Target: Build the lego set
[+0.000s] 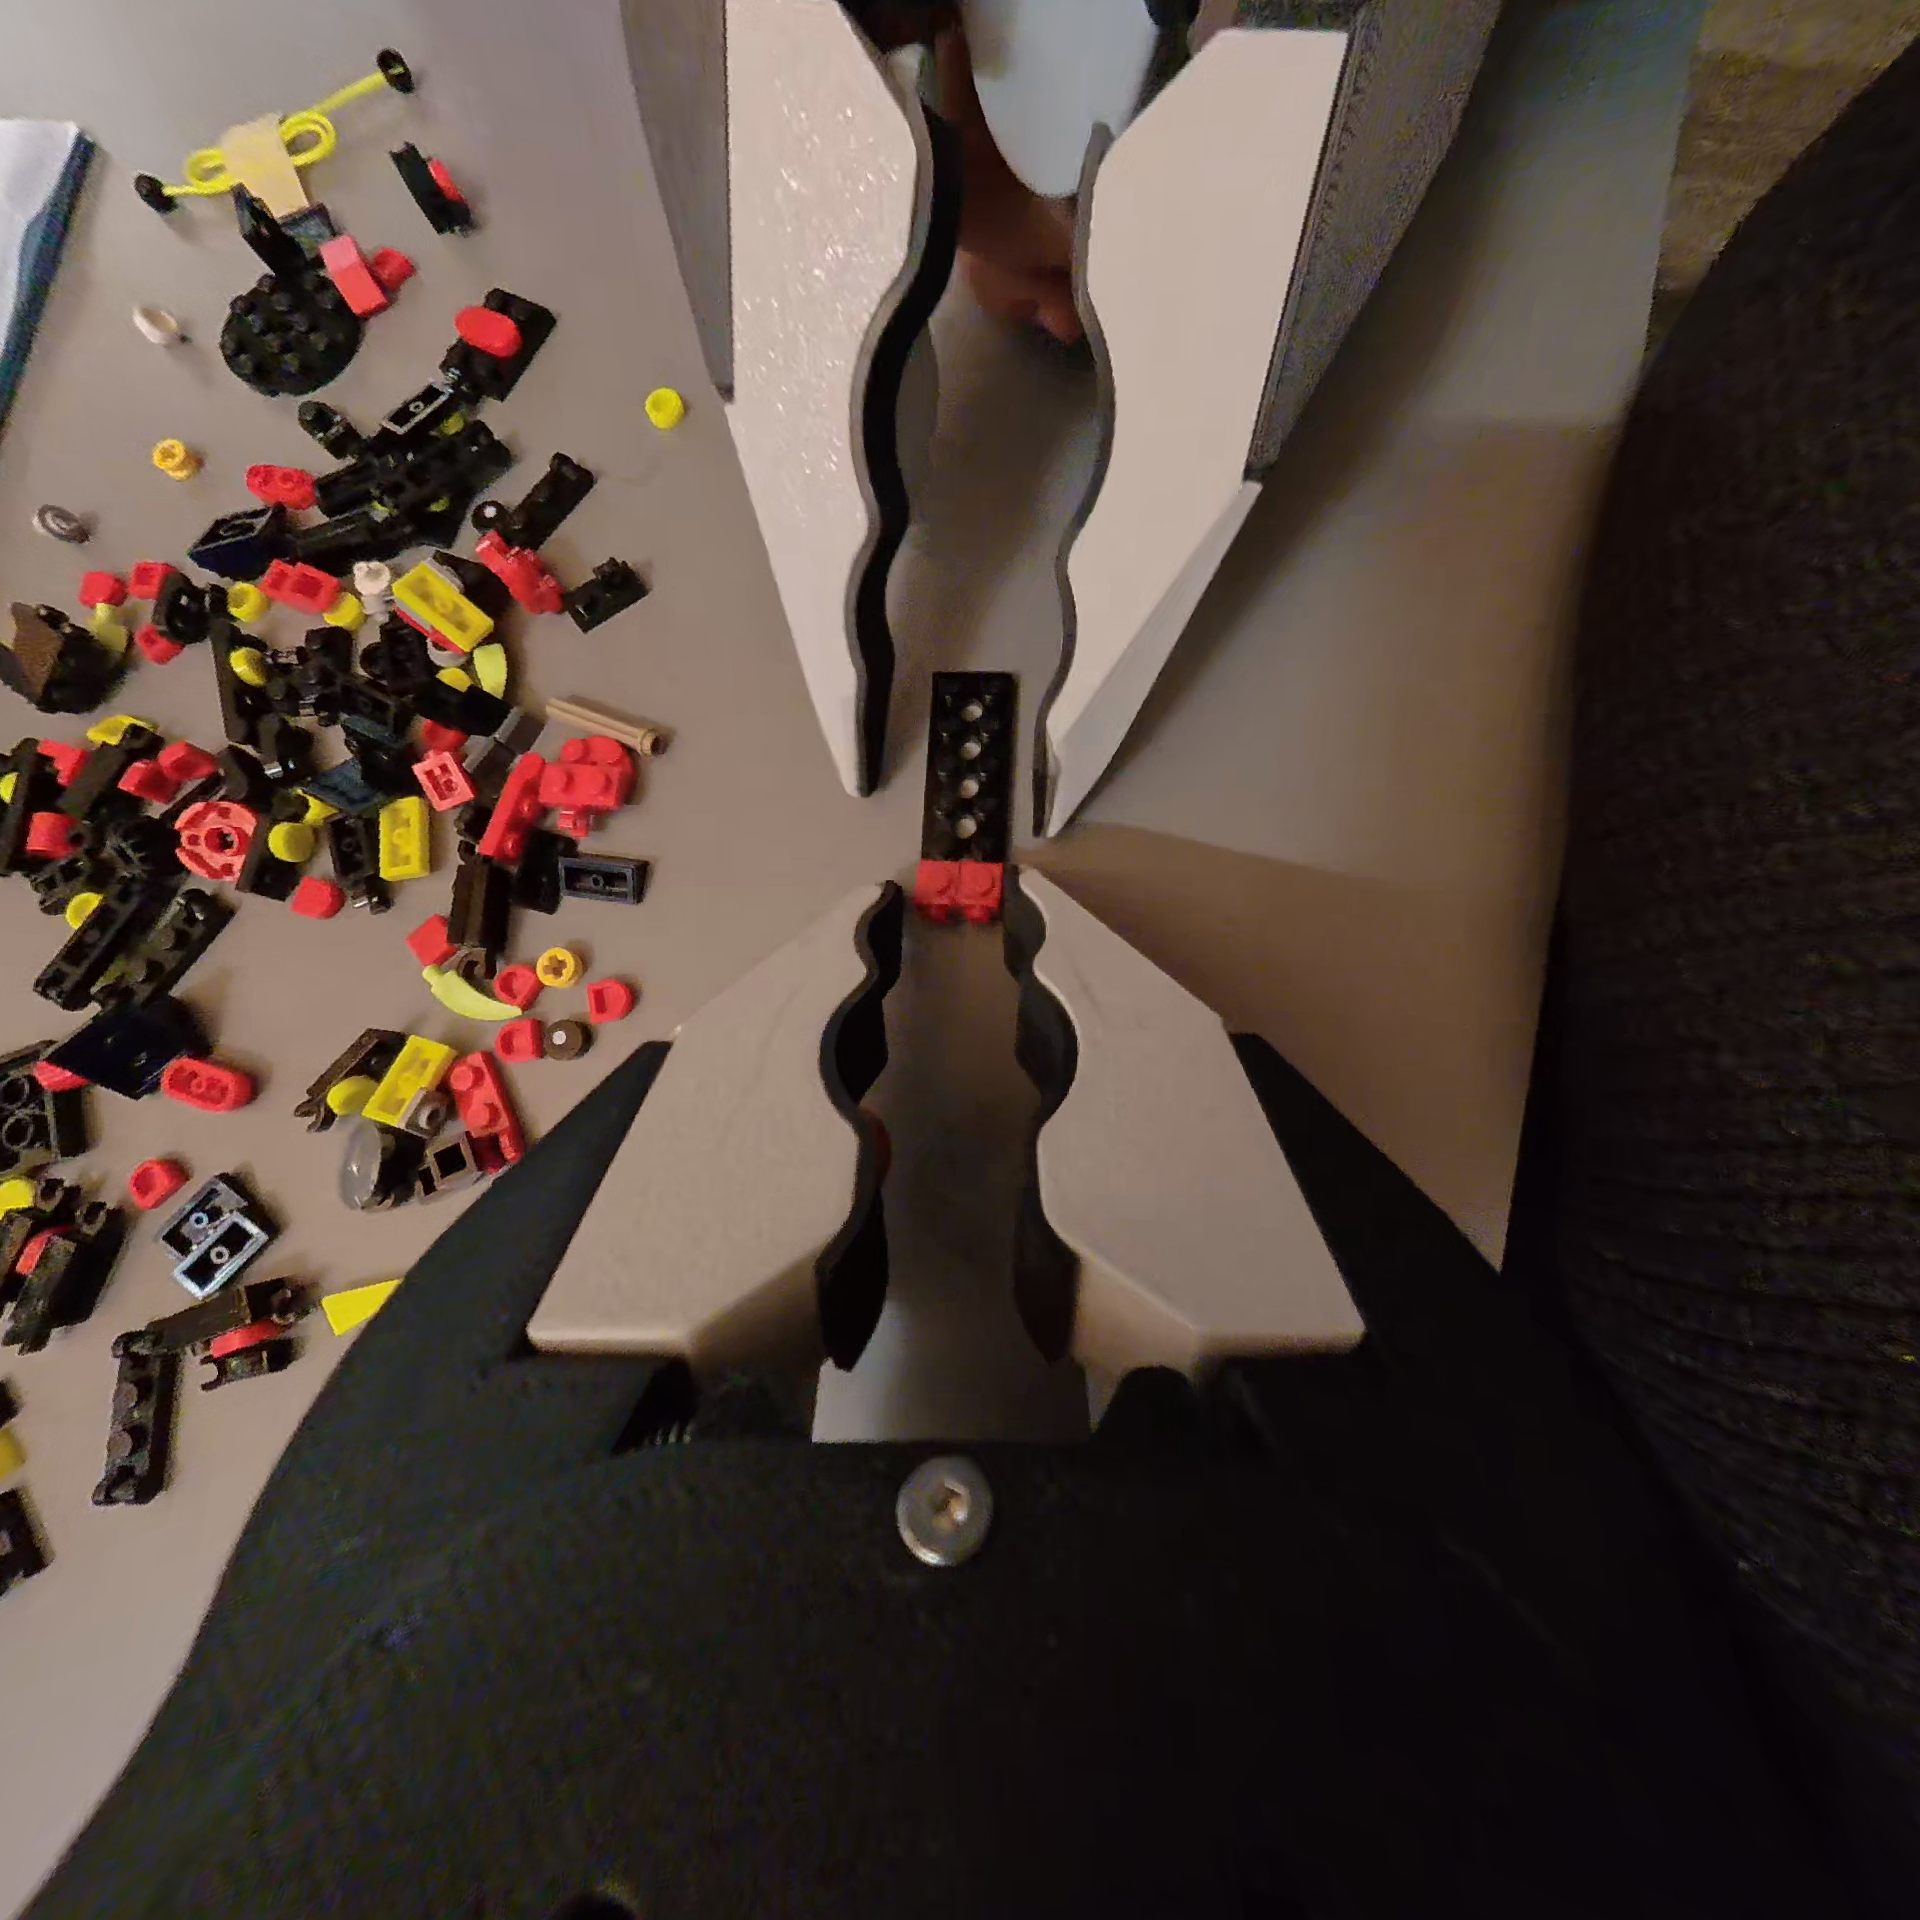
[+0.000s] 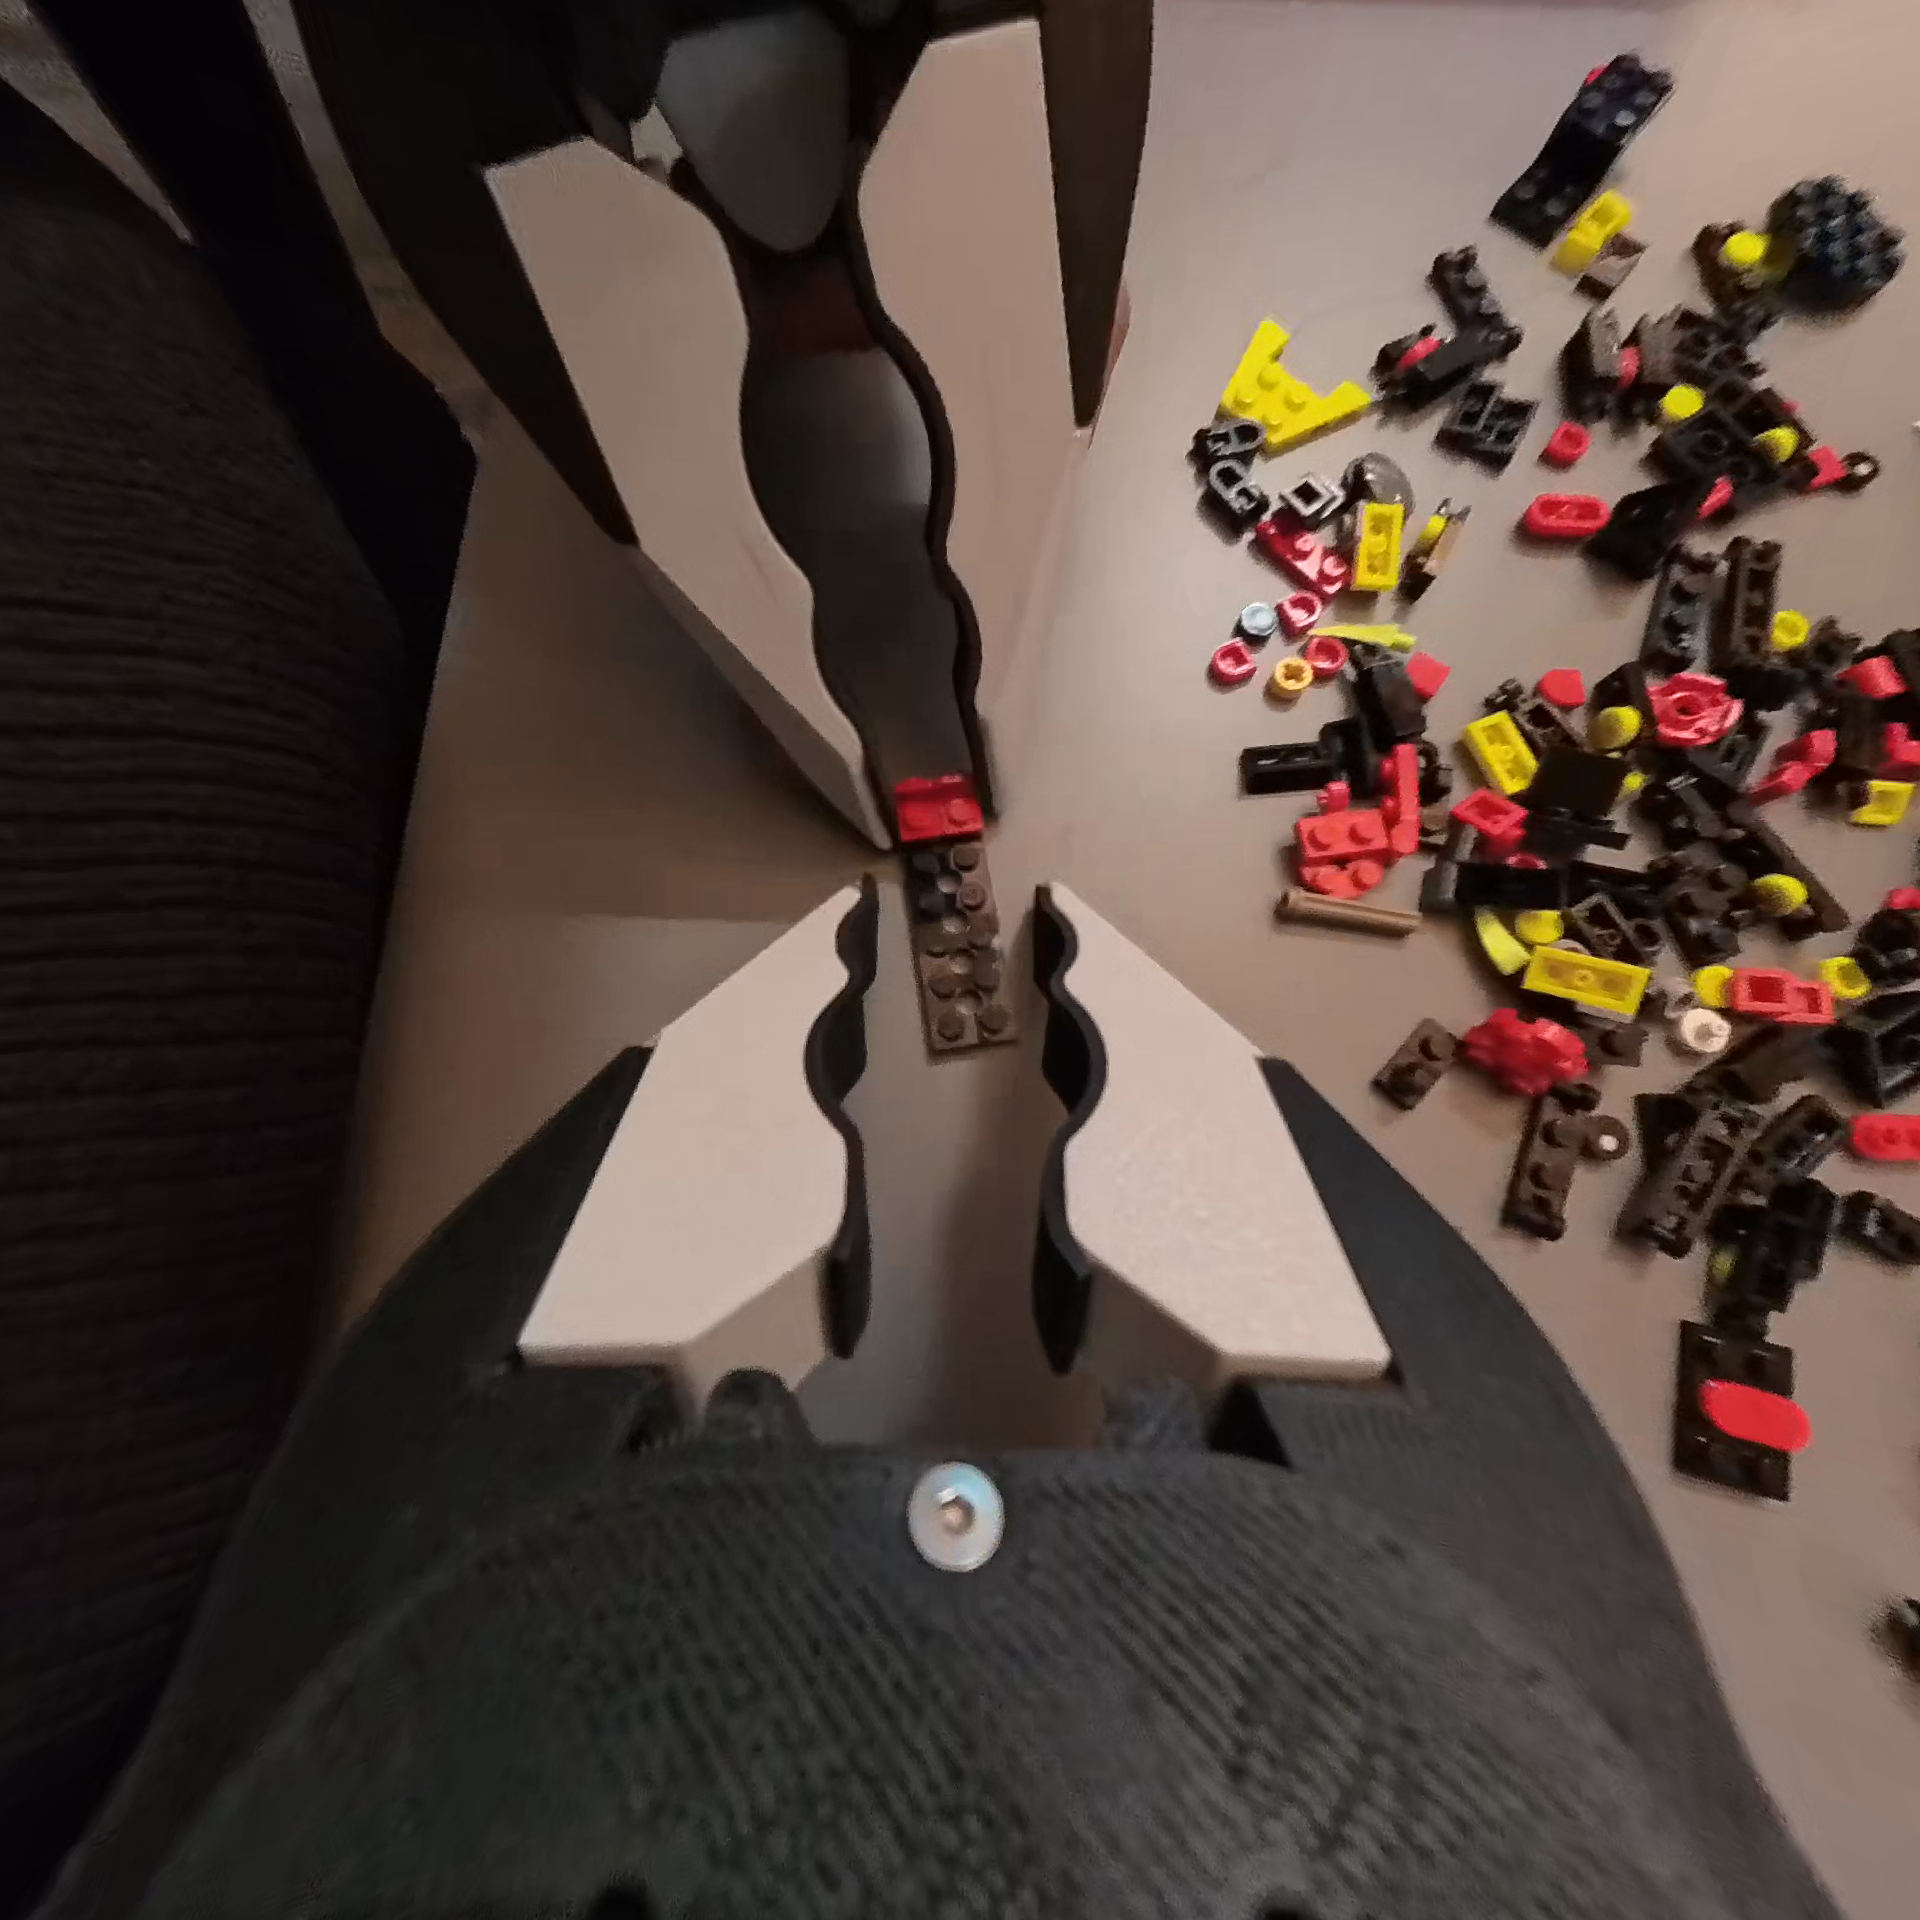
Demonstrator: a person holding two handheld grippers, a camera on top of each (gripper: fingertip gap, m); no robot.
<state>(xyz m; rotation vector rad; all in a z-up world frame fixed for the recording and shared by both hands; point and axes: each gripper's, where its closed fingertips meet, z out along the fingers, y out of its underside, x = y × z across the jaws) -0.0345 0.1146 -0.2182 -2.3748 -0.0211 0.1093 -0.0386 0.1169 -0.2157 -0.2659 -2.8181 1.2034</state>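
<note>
A long black studded plate [image 1: 971,769] has a red brick [image 1: 961,891] fixed at one end. My left gripper [image 1: 956,888] is shut on the red brick, one fingertip on each side. In the right wrist view the left gripper [image 2: 935,826] comes in from the top, holding the red brick [image 2: 938,808]. My right gripper [image 2: 954,896] is open, and its jaws stand on either side of the black plate [image 2: 961,956] without touching it. In the left wrist view the right gripper [image 1: 956,800] reaches in from the top. I cannot tell whether the plate rests on the table.
A spread of loose black, red and yellow pieces [image 1: 312,779] covers the grey table [image 1: 1299,935] to the left; in the right wrist view the pieces [image 2: 1610,831] lie to the right. Dark fabric [image 1: 1766,935] lies past the table edge. A white booklet corner [image 1: 31,208] shows far left. The tips of both grippers are at nearly the same place.
</note>
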